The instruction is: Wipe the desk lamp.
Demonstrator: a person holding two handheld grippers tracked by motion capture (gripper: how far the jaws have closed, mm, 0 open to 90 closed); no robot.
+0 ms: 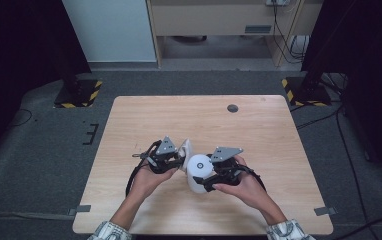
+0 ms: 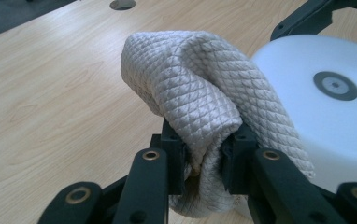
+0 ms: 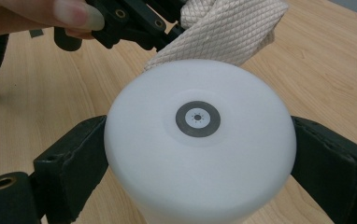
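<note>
A white round container [image 1: 199, 172] [image 3: 200, 144] with a grey ring mark on its flat end lies tipped on the wooden table [image 1: 144, 120], mark end up toward the camera. My right gripper [image 1: 214, 176] [image 3: 200, 158] is shut on it, one jaw on each side. A beige quilted cloth [image 1: 185, 150] [image 2: 200, 98] [image 3: 235, 30] is bunched between the jaws of my left gripper [image 1: 179, 162] [image 2: 203, 158], which is shut on it. The cloth rests against the upper edge of the container [image 2: 326, 102]. A hand holds each gripper.
A round grommet hole [image 1: 232, 108] [image 2: 122, 4] sits in the table near its far edge. Bare wood lies all around the two grippers. Grey carpet, stand bases with yellow-black tape [image 1: 79, 92] and cables lie beyond the table.
</note>
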